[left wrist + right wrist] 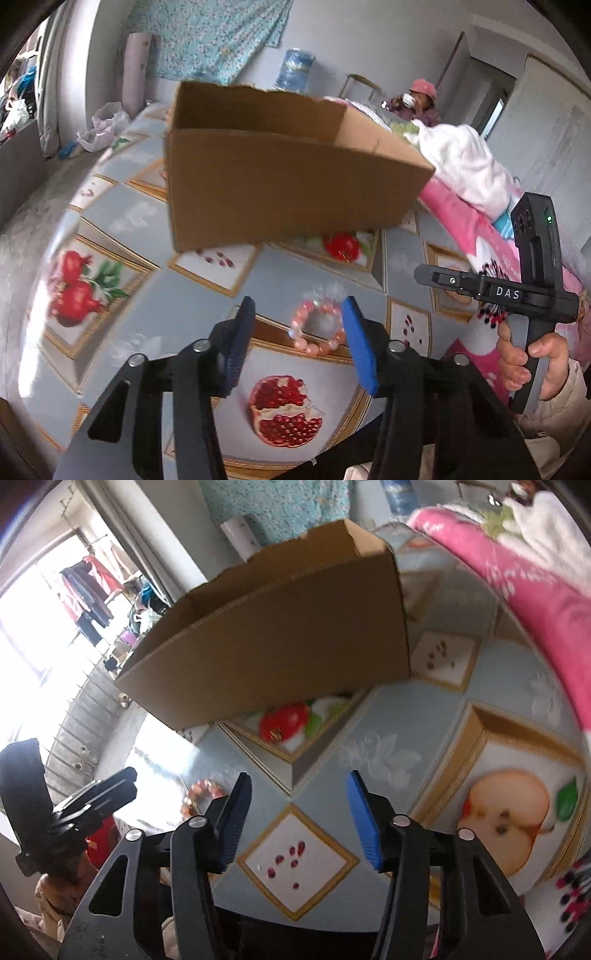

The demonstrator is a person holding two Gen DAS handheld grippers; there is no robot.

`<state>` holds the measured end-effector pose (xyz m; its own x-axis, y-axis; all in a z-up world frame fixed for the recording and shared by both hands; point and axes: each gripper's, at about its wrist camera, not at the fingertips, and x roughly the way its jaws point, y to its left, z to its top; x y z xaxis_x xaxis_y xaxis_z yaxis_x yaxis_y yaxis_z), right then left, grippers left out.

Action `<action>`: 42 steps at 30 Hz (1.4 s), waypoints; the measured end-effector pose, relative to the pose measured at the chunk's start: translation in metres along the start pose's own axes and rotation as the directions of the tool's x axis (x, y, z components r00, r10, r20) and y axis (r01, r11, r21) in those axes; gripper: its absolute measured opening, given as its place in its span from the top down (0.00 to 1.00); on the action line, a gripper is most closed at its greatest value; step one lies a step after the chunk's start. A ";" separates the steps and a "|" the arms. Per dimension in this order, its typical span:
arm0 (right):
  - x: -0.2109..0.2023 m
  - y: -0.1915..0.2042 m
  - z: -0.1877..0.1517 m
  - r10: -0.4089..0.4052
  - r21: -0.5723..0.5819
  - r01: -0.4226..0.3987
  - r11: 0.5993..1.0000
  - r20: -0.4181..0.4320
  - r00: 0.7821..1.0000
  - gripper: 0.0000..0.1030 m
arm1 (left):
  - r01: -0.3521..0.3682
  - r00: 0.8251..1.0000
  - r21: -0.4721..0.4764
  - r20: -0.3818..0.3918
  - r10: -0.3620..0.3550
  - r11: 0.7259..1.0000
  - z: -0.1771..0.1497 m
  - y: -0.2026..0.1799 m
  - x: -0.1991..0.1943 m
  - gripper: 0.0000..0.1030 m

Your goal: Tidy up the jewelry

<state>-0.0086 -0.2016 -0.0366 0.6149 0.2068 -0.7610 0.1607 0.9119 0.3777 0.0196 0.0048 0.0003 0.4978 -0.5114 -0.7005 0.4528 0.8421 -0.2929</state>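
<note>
Bead bracelet sits just ahead between the left gripper's parted, empty jaws; light, slippery, probably easiest pinched across one side.

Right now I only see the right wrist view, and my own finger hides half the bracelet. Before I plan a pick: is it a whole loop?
Observer: Yes. In the left wrist view the bracelet is a full ring of pink beads lying flat on the tablecloth.
Operator: Is it bare?
Observer: No, a clear wrapper bunches up at its far side.
Operator: Is the left gripper on it?
Observer: No. The left gripper is open and the bracelet shows between its fingers, unpinched.
Operator: Is anyone nearby?
Observer: A person in a pink cap sits beyond the cardboard box.
</note>
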 end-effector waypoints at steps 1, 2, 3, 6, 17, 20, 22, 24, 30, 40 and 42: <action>0.000 -0.001 -0.001 0.001 0.007 -0.001 1.000 0.000 1.000 0.57 | -0.003 1.000 0.010 -0.004 0.003 1.000 -0.001 -0.001 0.005 0.59; 0.000 -0.004 -0.003 0.001 0.016 -0.001 1.000 0.002 1.000 0.58 | -0.005 1.000 0.017 -0.014 0.005 1.000 -0.001 -0.002 0.010 0.60; -0.001 -0.006 -0.004 0.002 0.024 -0.002 1.000 0.006 1.000 0.58 | -0.013 0.999 0.026 -0.035 0.014 1.000 -0.001 -0.002 0.018 0.64; -0.005 -0.007 -0.005 0.006 0.038 -0.007 0.999 0.024 1.000 0.58 | -0.019 0.998 0.056 -0.066 0.022 0.998 -0.001 -0.006 0.032 0.68; -0.009 -0.008 -0.008 -0.005 0.028 0.004 1.000 0.037 0.999 0.59 | -0.098 0.993 0.156 -0.048 0.107 0.983 -0.012 -0.012 0.053 0.79; -0.006 -0.008 -0.006 -0.001 0.016 0.001 1.000 0.037 0.999 0.62 | -0.136 0.989 0.190 -0.029 0.144 0.972 -0.014 -0.015 0.054 0.88; -0.003 -0.005 -0.004 0.005 0.000 -0.005 1.000 0.036 0.999 0.65 | -0.152 0.987 0.196 -0.019 0.158 0.969 -0.015 -0.014 0.053 0.91; 0.000 -0.001 -0.002 0.007 -0.030 -0.006 1.000 0.038 0.999 0.67 | -0.160 0.986 0.193 -0.011 0.165 0.968 -0.014 -0.014 0.053 0.91; 0.018 0.032 0.008 -0.007 -0.197 0.015 0.980 0.037 0.999 0.67 | -0.173 0.984 0.163 -0.015 0.178 0.971 -0.010 -0.004 0.052 0.91; 0.059 0.065 0.020 -0.097 -0.363 0.105 0.926 0.040 0.995 0.76 | -0.147 0.988 0.109 -0.025 0.150 0.983 -0.005 0.012 0.048 0.91; 0.064 0.066 0.021 -0.109 -0.370 0.118 0.921 0.043 0.993 0.81 | -0.133 0.990 0.099 -0.025 0.136 0.986 -0.005 0.015 0.047 0.91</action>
<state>0.0574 -0.1360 -0.0495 0.6266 0.0903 -0.7741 -0.0654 0.9959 0.0632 0.0462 -0.0057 -0.0410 0.5359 -0.3874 -0.7502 0.4534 0.8816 -0.1314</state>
